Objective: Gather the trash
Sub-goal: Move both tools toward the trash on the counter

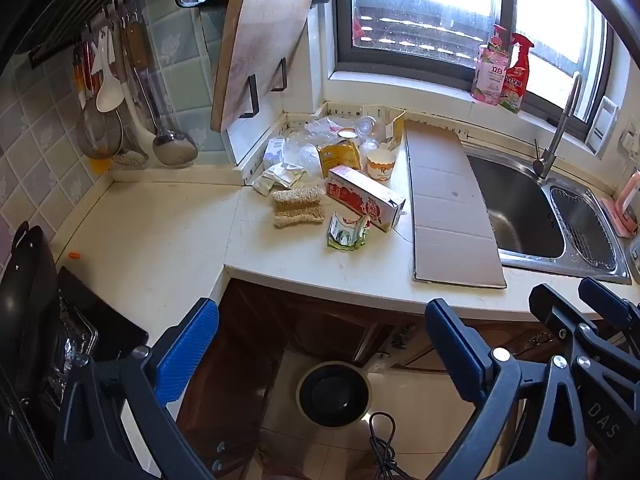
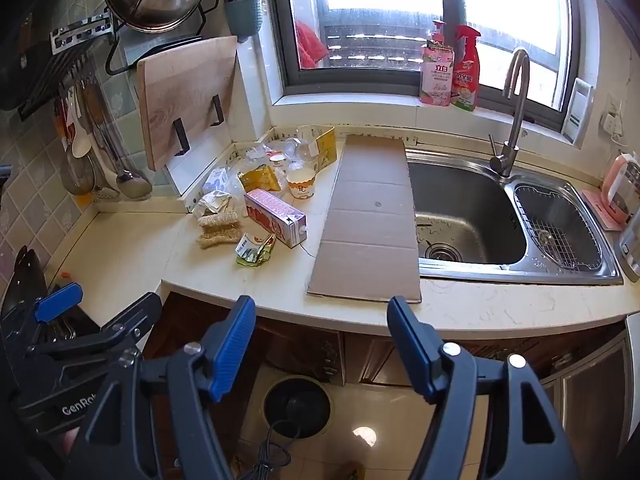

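Both tools hang off the edge: left hand-held gripper [image 1: 320, 344] spread wide and empty, right hand-held gripper [image 2: 322, 344] also parted with nothing between its blue ribbed pads. My read is nothing is collected yet; this is the approach. Trash sits heaped in the corner of the pale stone surface [image 1: 160, 240]: a boxy pink milk carton [image 1: 366, 198] lying on its side, a crushed green foil pack [image 1: 347, 233] nearest, a pleated paper cup [image 1: 381, 164], a fibrous loofah pad [image 1: 298, 206]. Down on the tiled floor waits the round dark bin [image 1: 334, 394]. Next call: reach forward, likely for that crumpled pack.
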Demonstrator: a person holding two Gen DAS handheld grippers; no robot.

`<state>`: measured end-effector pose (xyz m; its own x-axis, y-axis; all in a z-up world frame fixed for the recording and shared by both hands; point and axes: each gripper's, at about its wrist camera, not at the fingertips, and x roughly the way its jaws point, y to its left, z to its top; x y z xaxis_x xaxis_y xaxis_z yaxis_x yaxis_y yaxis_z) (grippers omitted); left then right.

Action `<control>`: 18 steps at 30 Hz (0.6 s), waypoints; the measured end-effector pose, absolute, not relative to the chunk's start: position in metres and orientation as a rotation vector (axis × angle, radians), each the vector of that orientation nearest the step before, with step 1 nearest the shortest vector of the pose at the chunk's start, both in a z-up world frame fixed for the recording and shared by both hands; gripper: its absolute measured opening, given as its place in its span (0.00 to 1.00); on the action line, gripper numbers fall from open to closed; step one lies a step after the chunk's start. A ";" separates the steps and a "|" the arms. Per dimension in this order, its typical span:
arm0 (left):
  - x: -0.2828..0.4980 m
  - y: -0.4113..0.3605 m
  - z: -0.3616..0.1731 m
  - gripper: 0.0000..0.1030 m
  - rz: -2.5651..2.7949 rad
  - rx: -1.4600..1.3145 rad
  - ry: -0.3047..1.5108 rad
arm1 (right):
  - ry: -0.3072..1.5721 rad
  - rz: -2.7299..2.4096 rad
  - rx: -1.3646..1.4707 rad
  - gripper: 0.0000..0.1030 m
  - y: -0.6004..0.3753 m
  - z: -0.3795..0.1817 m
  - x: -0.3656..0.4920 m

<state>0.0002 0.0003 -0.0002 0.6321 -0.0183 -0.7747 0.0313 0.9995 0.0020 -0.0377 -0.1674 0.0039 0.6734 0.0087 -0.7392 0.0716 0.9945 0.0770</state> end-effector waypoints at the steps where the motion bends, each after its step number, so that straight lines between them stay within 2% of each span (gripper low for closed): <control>1: 0.000 0.000 0.000 0.96 -0.035 0.015 0.886 | 0.831 -0.036 0.102 0.67 -0.168 0.004 -0.038; 4: -0.003 0.001 0.000 0.93 -0.043 0.022 0.880 | 0.833 -0.038 0.108 0.67 -0.171 0.005 -0.040; 13: -0.021 -0.016 -0.024 0.93 -0.041 0.031 0.890 | 0.834 -0.028 0.128 0.67 -0.168 -0.004 -0.043; 18: -0.019 -0.014 -0.019 0.93 -0.043 0.018 0.906 | 0.832 -0.019 0.133 0.67 -0.173 0.000 -0.047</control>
<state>-0.0191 -0.0143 -0.0193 0.6165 -0.0300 -0.7868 0.0450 0.9990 -0.0028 -0.0470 -0.1730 -0.0005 0.6734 0.0353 -0.7385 0.0688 0.9915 0.1101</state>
